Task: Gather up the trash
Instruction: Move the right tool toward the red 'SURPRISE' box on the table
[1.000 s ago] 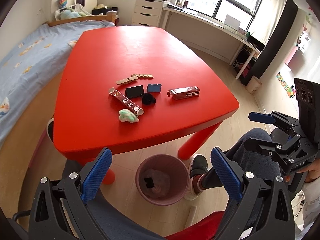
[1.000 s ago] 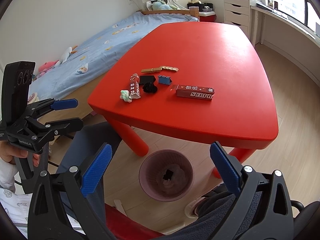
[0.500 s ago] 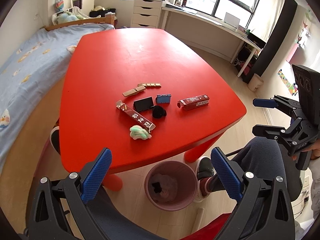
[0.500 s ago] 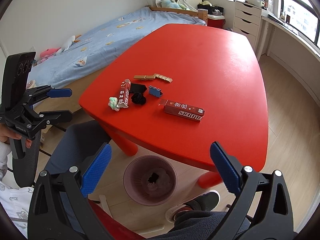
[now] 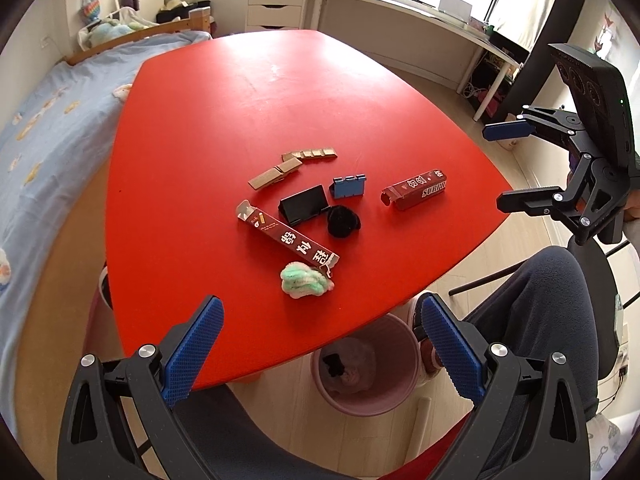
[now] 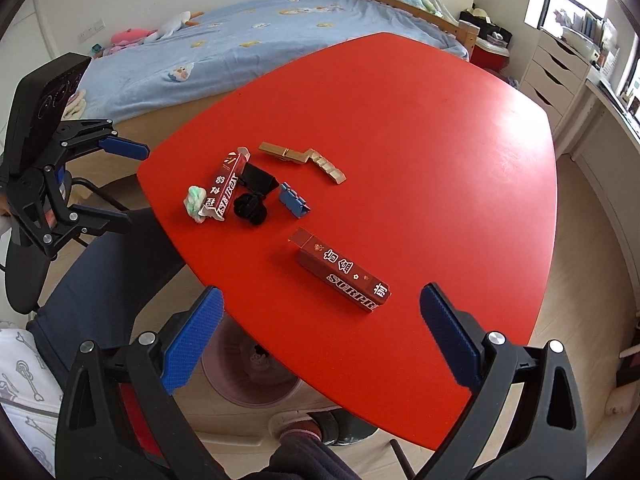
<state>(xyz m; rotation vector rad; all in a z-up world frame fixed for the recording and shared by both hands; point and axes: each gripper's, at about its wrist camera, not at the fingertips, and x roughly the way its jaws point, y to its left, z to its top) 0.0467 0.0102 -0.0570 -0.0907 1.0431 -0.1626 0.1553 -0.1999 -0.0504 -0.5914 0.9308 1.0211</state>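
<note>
Trash lies on a red table (image 5: 224, 92): a green-white crumpled wad (image 5: 306, 285), a long dark-red box (image 5: 289, 239), a black wad (image 5: 342, 221), a black piece (image 5: 304, 204), a blue piece (image 5: 349, 186), a red "SURPRISE" box (image 5: 416, 189) and tan strips (image 5: 294, 166). A pink bin (image 5: 366, 368) stands on the floor under the table's near edge. My left gripper (image 5: 320, 354) is open and empty above the table edge, short of the green wad. My right gripper (image 6: 320, 344) is open and empty, near the "SURPRISE" box (image 6: 344, 274). The bin also shows in the right wrist view (image 6: 248, 376).
A bed with a blue cover (image 6: 224, 36) runs along the table's far-left side. A white drawer unit (image 5: 276, 0) and a long desk (image 5: 420, 12) stand by the windows. The person's legs (image 5: 532, 320) and shoe (image 6: 304, 428) are beside the bin.
Both grippers have moved up and forward over the table's near edge, closer to the trash. The bin has dropped lower in both views. Both jaws stay open.
</note>
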